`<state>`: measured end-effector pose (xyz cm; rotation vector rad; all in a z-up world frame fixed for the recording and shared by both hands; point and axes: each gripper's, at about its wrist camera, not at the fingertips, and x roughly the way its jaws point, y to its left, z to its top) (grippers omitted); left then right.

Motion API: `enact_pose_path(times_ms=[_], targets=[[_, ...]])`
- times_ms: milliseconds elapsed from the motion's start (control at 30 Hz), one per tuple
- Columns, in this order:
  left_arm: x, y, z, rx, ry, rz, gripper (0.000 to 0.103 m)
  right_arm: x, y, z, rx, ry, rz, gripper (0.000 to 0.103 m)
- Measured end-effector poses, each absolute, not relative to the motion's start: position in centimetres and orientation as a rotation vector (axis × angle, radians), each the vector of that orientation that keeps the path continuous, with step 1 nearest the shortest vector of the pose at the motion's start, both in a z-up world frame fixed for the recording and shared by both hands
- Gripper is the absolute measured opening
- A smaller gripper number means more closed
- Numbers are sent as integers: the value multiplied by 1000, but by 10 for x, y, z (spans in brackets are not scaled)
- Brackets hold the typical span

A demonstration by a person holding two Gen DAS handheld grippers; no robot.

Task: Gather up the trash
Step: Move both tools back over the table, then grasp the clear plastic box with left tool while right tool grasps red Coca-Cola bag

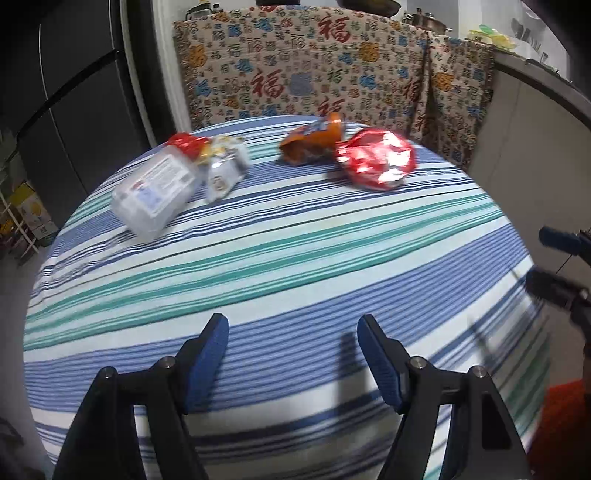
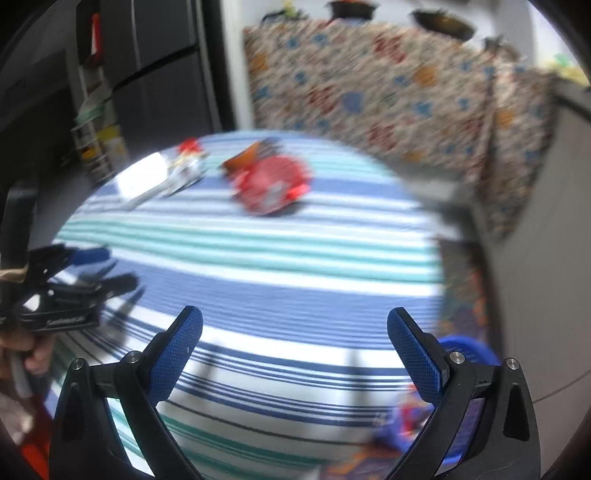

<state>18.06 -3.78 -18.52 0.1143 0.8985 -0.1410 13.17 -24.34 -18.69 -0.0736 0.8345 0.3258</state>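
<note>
Striped cloth covers the round worktop (image 1: 295,266), with the trash at its far side: a clear plastic jar (image 1: 155,192) touching a silvery wrapper (image 1: 225,170), and an orange packet (image 1: 314,142) against a red foil bag (image 1: 376,158). Left gripper (image 1: 291,354) and right gripper (image 2: 295,350) hang released, empty, well short of them; a hasty reach could roll the jar off the edge

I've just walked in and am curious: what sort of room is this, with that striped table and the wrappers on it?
Most likely a home kitchen or dining corner. A dark fridge stands at the left, pots sit on a counter behind a patterned cloth, and the round table has a household striped cover.
</note>
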Motion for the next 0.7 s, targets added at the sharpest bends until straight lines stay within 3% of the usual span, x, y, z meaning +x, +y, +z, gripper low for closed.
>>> enact_pose_path(times_ms=[200, 433, 700], targets=[[186, 5, -195, 72, 916, -136, 78, 169, -185, -227, -93, 955, 304, 100], [193, 16, -195, 90, 922, -156, 83, 188, -167, -237, -123, 951, 266, 103], [226, 50, -152, 247, 876, -199, 83, 189, -166, -237, -125, 952, 265, 103]])
